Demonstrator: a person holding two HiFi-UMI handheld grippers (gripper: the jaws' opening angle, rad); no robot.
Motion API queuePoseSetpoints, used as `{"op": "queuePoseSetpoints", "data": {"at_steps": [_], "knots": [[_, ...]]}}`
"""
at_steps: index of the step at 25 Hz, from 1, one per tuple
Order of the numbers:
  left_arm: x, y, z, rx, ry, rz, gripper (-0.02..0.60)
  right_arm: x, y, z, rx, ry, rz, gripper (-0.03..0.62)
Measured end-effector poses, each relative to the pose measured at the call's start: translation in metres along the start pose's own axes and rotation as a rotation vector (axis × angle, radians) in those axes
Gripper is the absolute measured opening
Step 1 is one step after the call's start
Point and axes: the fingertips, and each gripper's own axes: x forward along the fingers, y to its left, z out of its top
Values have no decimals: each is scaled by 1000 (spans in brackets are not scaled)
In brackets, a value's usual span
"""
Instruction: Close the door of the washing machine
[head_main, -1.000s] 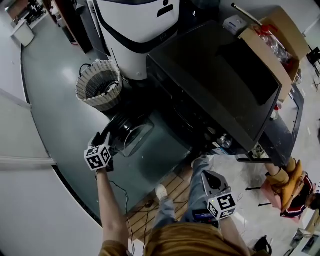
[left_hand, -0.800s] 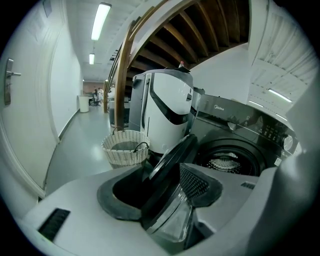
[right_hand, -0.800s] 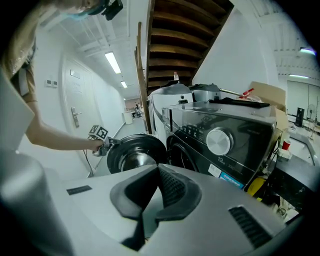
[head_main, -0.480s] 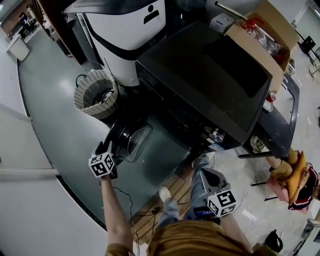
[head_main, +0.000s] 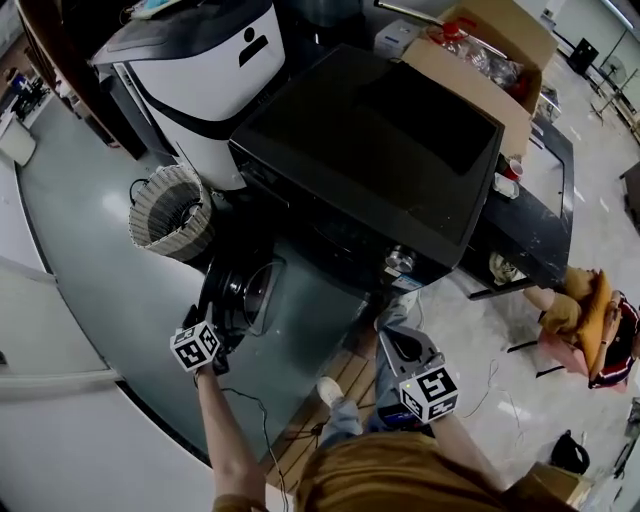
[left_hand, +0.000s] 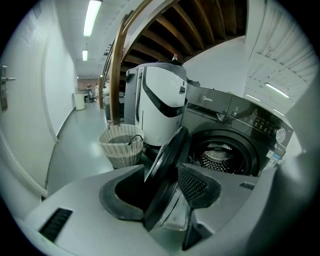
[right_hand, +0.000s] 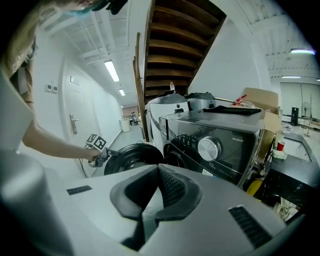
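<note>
Nearest the camera, the right gripper is held idle above the floor, its jaws brought together on nothing. To its left, the left gripper is set at the free edge of the washing machine door. The jaws are closing, with the door's dark rim standing between them, though a firm pinch cannot yet be made out. The door is seen edge-on and swung well out from the drum opening, so the task is judged barely begun.

The door is expected to behave as a stiff, fairly weighty disc that swings easily on its hinge, with nothing soft to give under the pads. Its smooth plastic rim may prove slippery, and the glass bowl at its centre is best left untouched. A hold on the outer rim, far from the hinge, is judged soundest, and a firm last push is probably needed before the latch is caught.

Beyond the door, the dark washing machine is flanked by a wicker basket and a white appliance, with a cardboard box behind.
</note>
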Motion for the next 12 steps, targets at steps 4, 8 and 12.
{"op": "queuePoseSetpoints", "data": {"at_steps": [4, 8, 12], "knots": [[-3, -7, -2, 8, 8, 1, 224, -5, 0, -1, 6, -13, -2, 12], [-5, -16, -10, 15, 25, -3, 218, -9, 2, -3, 5, -21, 5, 12], [-8, -27, -16, 43, 39, -20, 207, -13, 1, -2, 17, -31, 0, 12]]}}
